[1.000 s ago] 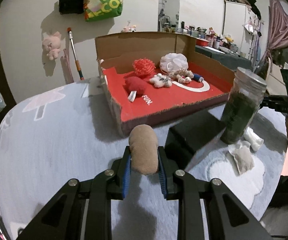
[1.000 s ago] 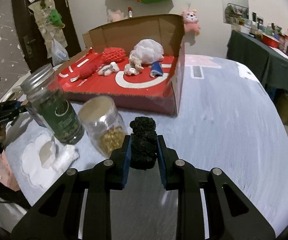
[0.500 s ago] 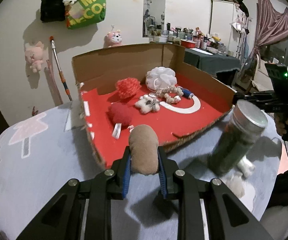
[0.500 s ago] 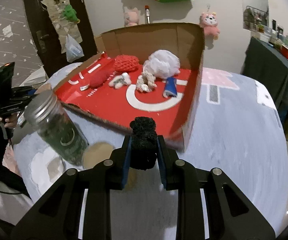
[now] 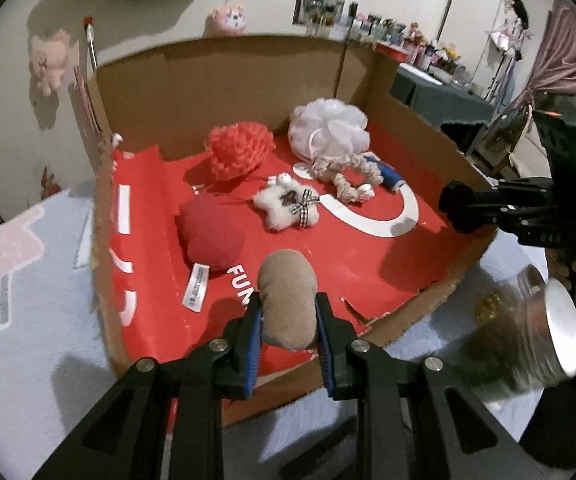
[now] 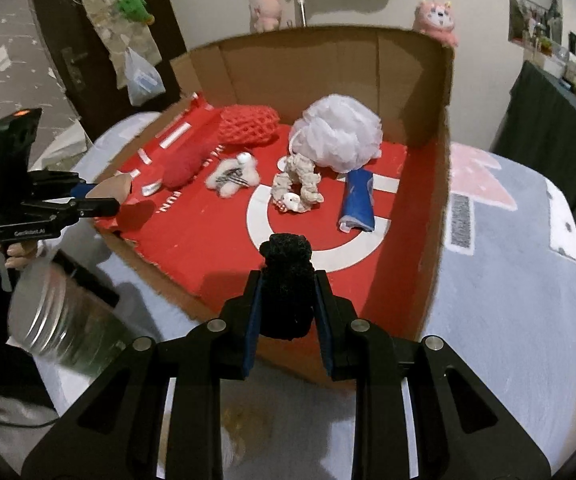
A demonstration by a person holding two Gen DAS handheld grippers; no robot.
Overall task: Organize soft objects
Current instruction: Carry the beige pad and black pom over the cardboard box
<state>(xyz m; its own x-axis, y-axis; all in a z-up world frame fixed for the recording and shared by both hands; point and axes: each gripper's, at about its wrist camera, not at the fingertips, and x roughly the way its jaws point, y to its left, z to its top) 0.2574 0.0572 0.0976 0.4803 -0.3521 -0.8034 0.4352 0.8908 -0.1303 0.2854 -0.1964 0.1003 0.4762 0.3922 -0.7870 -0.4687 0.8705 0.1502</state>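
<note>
Soft toys are on the way in: the tan plush [image 5: 288,300], clamped in the left hand-held gripper [image 5: 288,320], has travelled from over the grey counter [image 5: 28,340] to above the box [image 5: 248,80], just past its torn front edge. The black plush [image 6: 286,284], pinched in the right hand-held gripper [image 6: 286,304], has crossed the near wall as well. Both look ready to drop. Inside the box, left to right: a red cushion [image 5: 212,236], a red mesh ball [image 5: 240,152], a white star toy [image 5: 288,204], a rope toy [image 5: 339,176], a white pouf [image 5: 327,128] and a blue roll [image 5: 387,174]. The jar [image 5: 535,344] sits outside on the counter.
</note>
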